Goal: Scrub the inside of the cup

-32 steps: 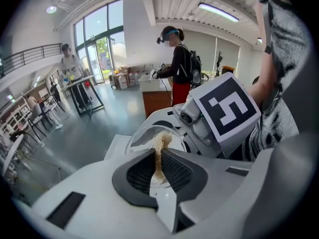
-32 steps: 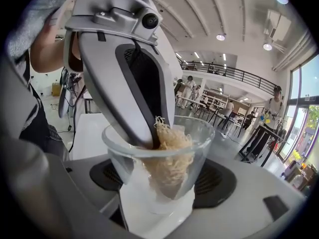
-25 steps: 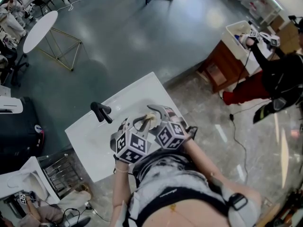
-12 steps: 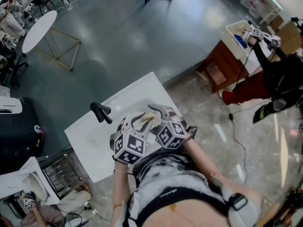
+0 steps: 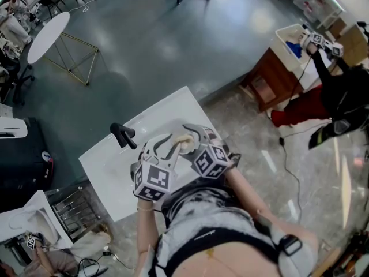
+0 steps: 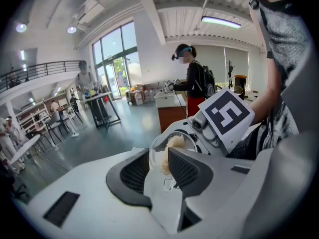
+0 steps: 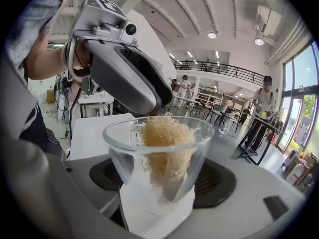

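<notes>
Since a second ago the left hand-held gripper [image 6: 159, 157] has been opening its jaws. In the head view they now stand spread where they were drawn together, and its marker cube [image 5: 153, 180] has turned a little. Those jaws are apart at present, with the fibrous tan scrubber [image 7: 164, 138] between their tips, close against one pad; no firm pinch can be confirmed. The right hand-held gripper [image 7: 159, 183] is closed on the clear glass cup [image 7: 122, 156], with a pad on the lower wall at either side. The cup's long axis stands upright across this gripper's jaws, base down between the pads, mouth upward and turned toward the left hand-held gripper, whose tips sit at the rim. The scrubber stands inside the cup, its top about level with the rim. Both are held over the white surface [image 5: 106, 169]. Limits of observation: in the head view the cup is barely discernible between the two hand-held grippers. In the left gripper view its lower half is hidden by the jaws. In the right gripper view its base merges with the white beneath.
</notes>
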